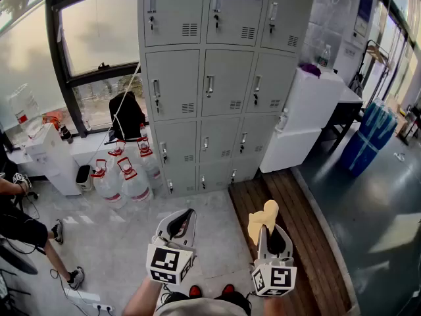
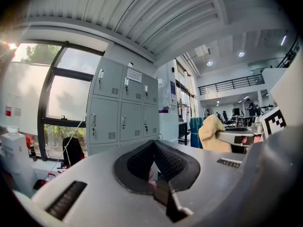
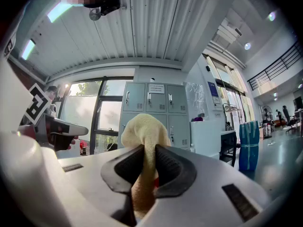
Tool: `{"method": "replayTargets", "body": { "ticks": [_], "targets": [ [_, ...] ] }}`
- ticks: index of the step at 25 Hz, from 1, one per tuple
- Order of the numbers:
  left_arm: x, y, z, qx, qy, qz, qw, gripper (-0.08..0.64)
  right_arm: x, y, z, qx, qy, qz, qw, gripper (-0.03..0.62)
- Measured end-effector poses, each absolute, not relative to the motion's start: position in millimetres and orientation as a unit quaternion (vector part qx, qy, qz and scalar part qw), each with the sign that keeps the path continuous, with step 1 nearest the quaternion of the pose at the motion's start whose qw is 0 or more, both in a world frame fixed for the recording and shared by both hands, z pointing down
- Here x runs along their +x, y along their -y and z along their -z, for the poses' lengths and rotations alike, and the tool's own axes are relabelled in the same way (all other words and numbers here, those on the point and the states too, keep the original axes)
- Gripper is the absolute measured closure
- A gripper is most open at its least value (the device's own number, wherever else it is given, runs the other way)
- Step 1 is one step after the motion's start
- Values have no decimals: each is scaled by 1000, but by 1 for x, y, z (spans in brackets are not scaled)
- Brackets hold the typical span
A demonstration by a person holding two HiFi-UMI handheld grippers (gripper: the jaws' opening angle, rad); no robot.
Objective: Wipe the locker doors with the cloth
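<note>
- Your right gripper (image 3: pixel 147 160) has its jaws clamped on the yellow cloth (image 3: pixel 144 126). The cloth bunches up above the pads and a tail hangs down between them.
- Your left gripper (image 2: pixel 152 157) has its jaws closed together at the tips, with nothing held between them.
- In the head view both grippers are raised in front of you, level and near each other, and the cloth points toward the lockers (image 1: pixel 217 78).
- You are standing well back from the grey locker bank, so the cloth touches no door.
- By my reading, no wiping has begun. Every door is left to do, and the first thing the job calls for is walking up to the lockers.
- All the doors appear closed. Each has a handle and a small vent grille, and a paper notice is on the upper middle one.
- The floor is pale grey, and a strip of dark wooden planks (image 1: pixel 289 203) runs to your right.
- Large water bottles (image 1: pixel 131 180) stand at the left foot of the lockers below a window (image 1: pixel 99 31).
- A white cabinet (image 1: pixel 306 110) stands against the lockers' right side.
- Another person (image 1: pixel 26 229) sits at the far left, and a power strip (image 1: pixel 82 298) with its cable lies near your feet, so watch your step.
</note>
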State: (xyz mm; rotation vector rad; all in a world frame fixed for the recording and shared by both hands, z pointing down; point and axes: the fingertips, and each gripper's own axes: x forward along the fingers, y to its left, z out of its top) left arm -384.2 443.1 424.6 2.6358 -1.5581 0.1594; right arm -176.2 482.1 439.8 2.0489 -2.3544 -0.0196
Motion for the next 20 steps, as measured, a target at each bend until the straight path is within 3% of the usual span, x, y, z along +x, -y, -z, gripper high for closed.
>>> {"method": "replayTargets", "body": {
  "ticks": [11, 20],
  "targets": [
    [-365, -416, -428, 872, 485, -51, 38, 537, -158, -469, -446, 674, 739, -3, 3, 526],
    [-299, -342, -433, 887, 459, -54, 24, 537, -97, -412, -455, 694, 720, 5, -5, 525]
  ]
}}
